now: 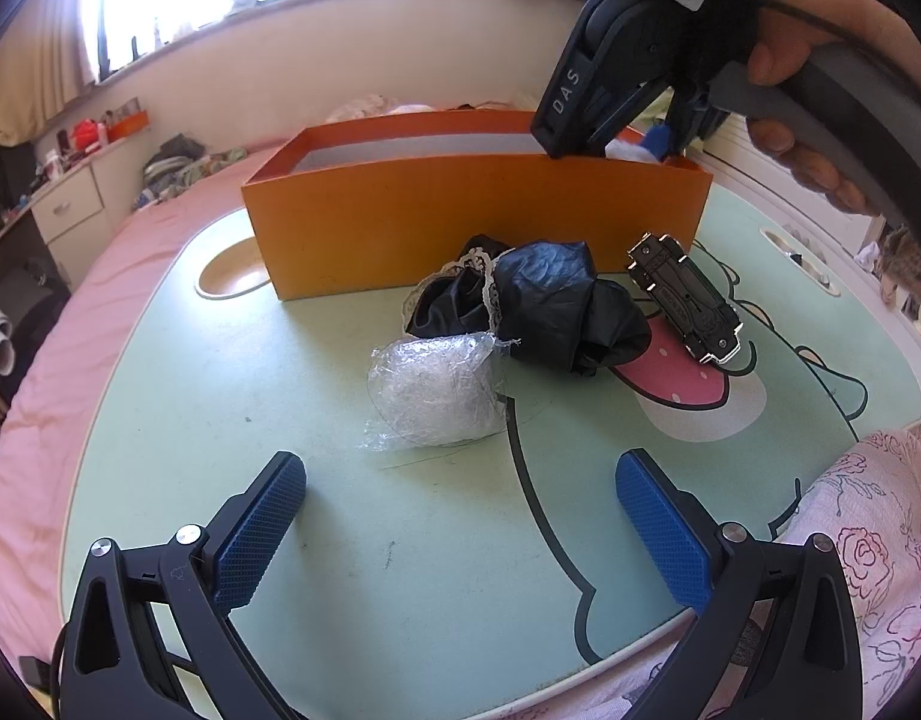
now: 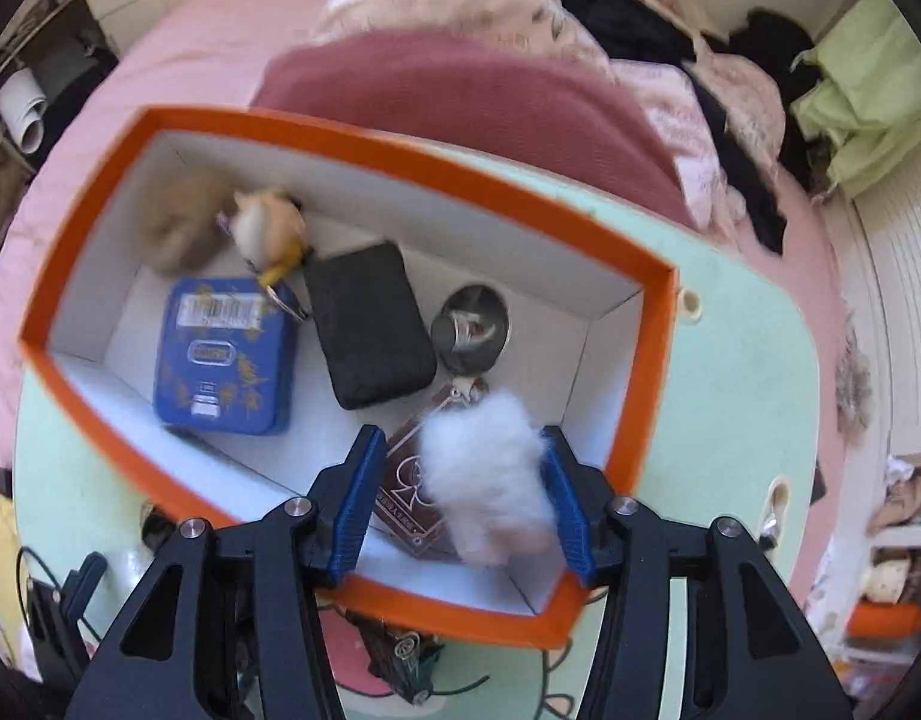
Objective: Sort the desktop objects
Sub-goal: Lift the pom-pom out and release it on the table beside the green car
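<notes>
Over orange box [image 2: 520, 198], right gripper [image 2: 457, 498] jaws part-open, white fluffy toy [image 2: 484, 480] between pads, touching the right one; firm grip — we cannot tell. Risk: fluff snags pad, toy misses box. Its long axis runs along fingers. Left gripper [image 1: 460, 540] jaws wide, empty, above tabletop [image 1: 400, 540].
</notes>
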Demonstrator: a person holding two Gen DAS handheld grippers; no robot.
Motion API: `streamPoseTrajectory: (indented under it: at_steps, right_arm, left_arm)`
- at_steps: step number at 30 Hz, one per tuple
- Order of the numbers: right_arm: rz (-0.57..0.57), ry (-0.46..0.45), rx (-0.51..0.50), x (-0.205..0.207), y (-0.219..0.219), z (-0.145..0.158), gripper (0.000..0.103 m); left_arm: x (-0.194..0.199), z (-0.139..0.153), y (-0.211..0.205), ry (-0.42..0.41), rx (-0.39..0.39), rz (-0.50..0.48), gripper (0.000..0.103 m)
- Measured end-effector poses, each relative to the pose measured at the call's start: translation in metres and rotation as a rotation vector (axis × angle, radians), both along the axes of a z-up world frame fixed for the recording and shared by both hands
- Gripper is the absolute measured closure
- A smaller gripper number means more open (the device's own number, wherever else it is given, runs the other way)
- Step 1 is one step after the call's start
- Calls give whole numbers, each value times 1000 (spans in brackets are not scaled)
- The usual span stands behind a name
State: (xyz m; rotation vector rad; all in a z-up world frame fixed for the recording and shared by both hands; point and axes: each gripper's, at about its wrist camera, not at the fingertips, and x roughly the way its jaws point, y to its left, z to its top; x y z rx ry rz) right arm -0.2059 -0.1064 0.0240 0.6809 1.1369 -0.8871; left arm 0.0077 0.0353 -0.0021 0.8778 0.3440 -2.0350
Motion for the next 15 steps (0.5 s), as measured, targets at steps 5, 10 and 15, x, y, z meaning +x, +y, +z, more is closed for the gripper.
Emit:
streamPoseTrajectory:
  at_steps: [5, 10, 15]
  right_arm:
    - [-26, -99, 19, -12, -1, 4, 78]
    - [-42, -301, -107, -39, 13, 36, 78]
    - [10, -533, -139, -77, 64, 55, 78]
  left_arm:
    - [-2, 0, 1, -1, -1, 20, 0]
    - [-2, 0, 1, -1, -2, 24, 0]
    - [-2, 0, 1, -1, -1, 27, 0]
